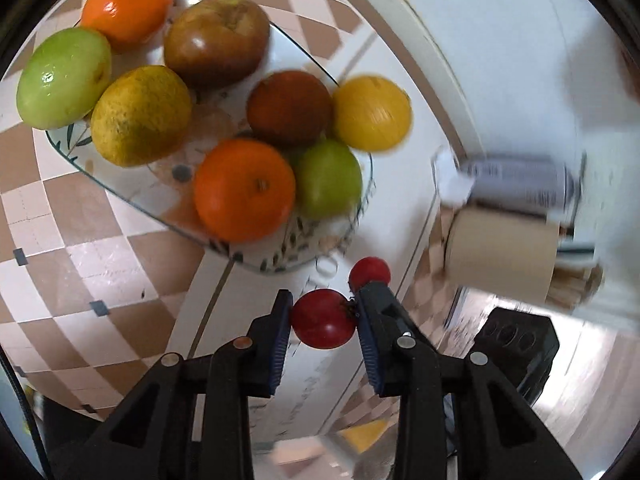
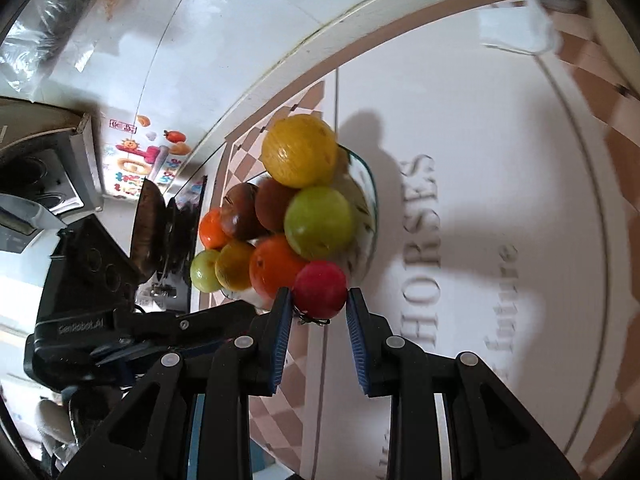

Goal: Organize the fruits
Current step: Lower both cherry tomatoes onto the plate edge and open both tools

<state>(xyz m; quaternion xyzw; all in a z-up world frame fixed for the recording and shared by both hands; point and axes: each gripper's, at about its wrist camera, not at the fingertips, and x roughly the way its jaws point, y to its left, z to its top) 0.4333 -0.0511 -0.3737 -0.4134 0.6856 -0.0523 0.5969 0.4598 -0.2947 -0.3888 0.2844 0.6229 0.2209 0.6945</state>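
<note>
A glass plate point(image 1: 280, 265) holds a heap of fruit: oranges point(image 1: 244, 189), green fruits point(image 1: 64, 78), a brown apple point(image 1: 216, 40) and a yellow fruit point(image 1: 372, 112). My left gripper point(image 1: 322, 300) hangs just before the plate's near corner, shut on a small red tomato point(image 1: 322, 320). A second red fruit point(image 1: 370, 272) peeks out beyond its right finger; what bears it is hidden. In the right wrist view the same plate point(image 2: 370, 208) lies ahead, and my right gripper point(image 2: 319, 294) is shut on a red tomato point(image 2: 320, 288) at the heap's near side.
A brown tape roll point(image 1: 500, 256) and a blurred can point(image 1: 516, 180) lie right of the plate on the checked tablecloth point(image 1: 100, 248). The other gripper's black body point(image 1: 516, 344) is lower right. The wall edge point(image 2: 280, 68) runs behind the plate.
</note>
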